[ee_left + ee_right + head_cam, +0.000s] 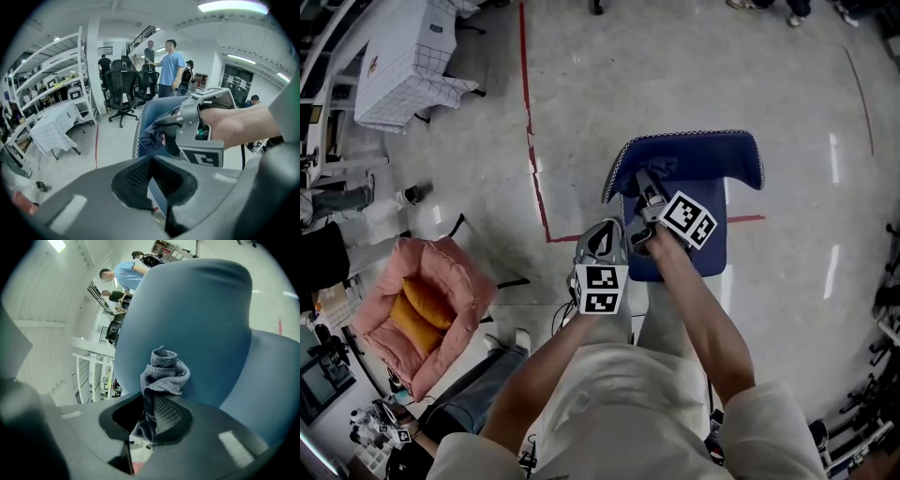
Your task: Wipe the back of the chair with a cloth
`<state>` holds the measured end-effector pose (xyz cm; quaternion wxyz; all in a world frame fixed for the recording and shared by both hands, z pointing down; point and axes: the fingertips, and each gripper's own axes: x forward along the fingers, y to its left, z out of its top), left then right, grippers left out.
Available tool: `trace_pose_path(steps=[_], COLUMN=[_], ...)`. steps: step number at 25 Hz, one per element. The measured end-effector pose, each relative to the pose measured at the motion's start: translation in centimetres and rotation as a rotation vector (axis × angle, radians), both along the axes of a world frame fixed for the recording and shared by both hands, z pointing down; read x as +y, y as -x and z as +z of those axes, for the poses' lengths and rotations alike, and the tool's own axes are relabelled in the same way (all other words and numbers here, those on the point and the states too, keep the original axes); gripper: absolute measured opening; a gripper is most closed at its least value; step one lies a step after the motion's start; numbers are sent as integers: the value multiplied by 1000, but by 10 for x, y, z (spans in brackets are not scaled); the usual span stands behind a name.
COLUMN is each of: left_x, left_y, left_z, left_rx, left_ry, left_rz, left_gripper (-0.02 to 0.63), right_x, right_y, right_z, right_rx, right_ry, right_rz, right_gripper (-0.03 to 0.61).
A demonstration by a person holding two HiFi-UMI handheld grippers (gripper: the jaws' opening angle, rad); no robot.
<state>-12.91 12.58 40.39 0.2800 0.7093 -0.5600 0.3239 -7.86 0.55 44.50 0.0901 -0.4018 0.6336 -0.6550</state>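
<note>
Seen from the head, the blue chair (pixel 703 159) stands ahead of the person with its seat toward them and its back on the far side, the back's long edge running left to right across the floor beside a red tape line (pixel 532 159). The right gripper (pixel 647 181) reaches over the seat to the inner face of the back, and the left gripper (pixel 606 231) sits just beside the seat's left edge; the only print that shows is the black-and-white square pattern on each gripper's cube. A pink chair (pixel 431 281) with an orange cushion (pixel 417 314) stands well apart to the left. In the left gripper view the jaws stand a little apart with nothing gripped, a sliver of blue fabric with white stitching seen through the gap, and a dark cloth (pixel 151 136) bunches at the right gripper's tip against the chair back. In the right gripper view the jaws are pinched on the grey-blue cloth, whose long axis runs up out of the jaws to a crumpled end against the back's blue fabric
</note>
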Motion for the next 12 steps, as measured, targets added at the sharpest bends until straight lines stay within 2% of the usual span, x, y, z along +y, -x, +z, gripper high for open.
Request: trace_pose_path(steps=[7,12], left_x=[-1,-8], left_y=[0,-6], left_z=[-2,-4], left_rx=[5,30], left_ry=[-3,-9], left_rz=[-2,0], left_gripper=[0,0], right_x=[-8,-13], right_y=[-2,-1], right_z=[-37,-63], right_rx=[-51,-127], right_ry=[-72,-142], right_rz=[10,4], right_gripper=[83,83])
